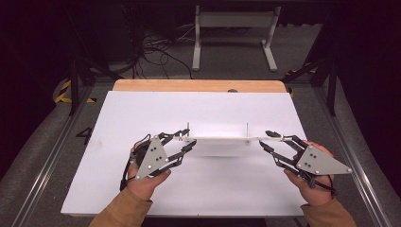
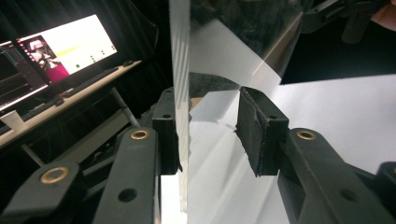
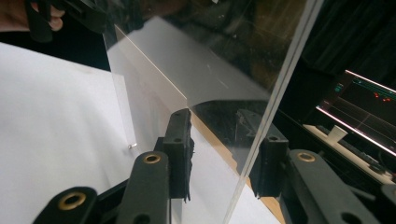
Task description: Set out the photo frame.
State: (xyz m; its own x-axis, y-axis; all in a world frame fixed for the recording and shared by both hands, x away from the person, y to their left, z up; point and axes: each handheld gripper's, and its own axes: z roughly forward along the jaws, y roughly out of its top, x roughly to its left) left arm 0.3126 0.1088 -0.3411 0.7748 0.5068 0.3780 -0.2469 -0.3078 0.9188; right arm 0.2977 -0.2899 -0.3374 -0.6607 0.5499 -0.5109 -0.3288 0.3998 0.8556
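Observation:
A clear plastic panel (image 1: 217, 139) stands on edge across the middle of the white table (image 1: 142, 109), with two thin pins rising near its ends. My left gripper (image 1: 187, 139) straddles the panel's left end. In the left gripper view the panel (image 2: 180, 70) runs along the left jaw, with a wide gap to the right jaw, so the left gripper (image 2: 210, 130) is open. My right gripper (image 1: 265, 140) straddles the right end. There the panel (image 3: 210, 60) edge sits close to the right jaw and the right gripper (image 3: 224, 144) is open.
A wooden strip (image 1: 198, 85) borders the table's far edge. A white metal stand (image 1: 234, 33) and cables lie on the floor beyond. Metal rails run along both sides. Lit monitors (image 2: 60, 46) on a desk lie off to the side.

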